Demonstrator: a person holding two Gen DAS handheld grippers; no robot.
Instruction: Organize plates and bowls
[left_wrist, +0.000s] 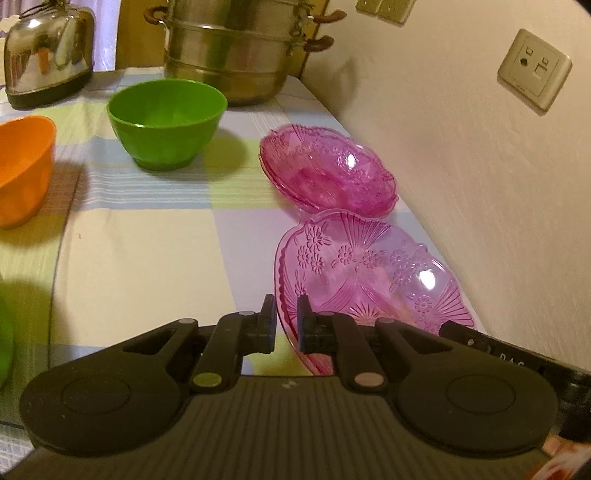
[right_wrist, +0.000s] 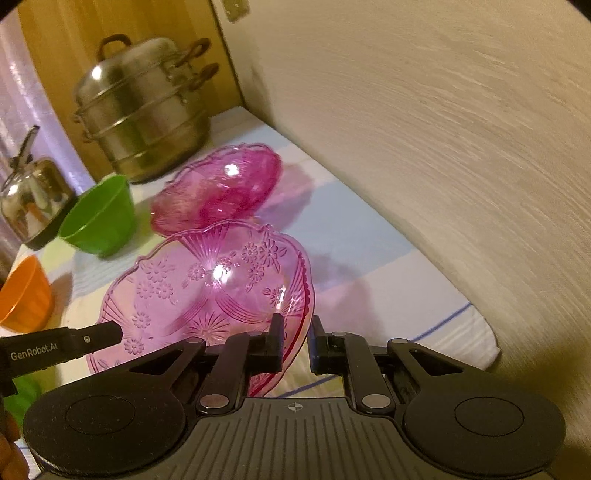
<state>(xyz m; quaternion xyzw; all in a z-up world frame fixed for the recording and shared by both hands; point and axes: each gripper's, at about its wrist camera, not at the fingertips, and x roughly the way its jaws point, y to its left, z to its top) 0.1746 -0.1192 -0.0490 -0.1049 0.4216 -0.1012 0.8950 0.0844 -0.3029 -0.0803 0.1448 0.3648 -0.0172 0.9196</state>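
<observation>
Both tongs tilt downward and clamp opposite rims of a pink plate (left_wrist: 373, 273), the left tongs (left_wrist: 287, 325) on its left edge, the right tongs (right_wrist: 297, 341) on its right. The plate sits tilted just above the checked tabletop (left_wrist: 147, 251), beside a second pink plate (left_wrist: 328, 171) near the wall (left_wrist: 480, 166).

Warm, dim indoor light, glare spots on the pink plate (right_wrist: 207, 291), soft shadows, fisheye-bent edges.

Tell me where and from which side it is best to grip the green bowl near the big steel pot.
Probably the thin upper rim of the green bowl, from above: it stands upright and open, so one finger can go inside the wall and one outside. The near side looks free of other dishes.
</observation>
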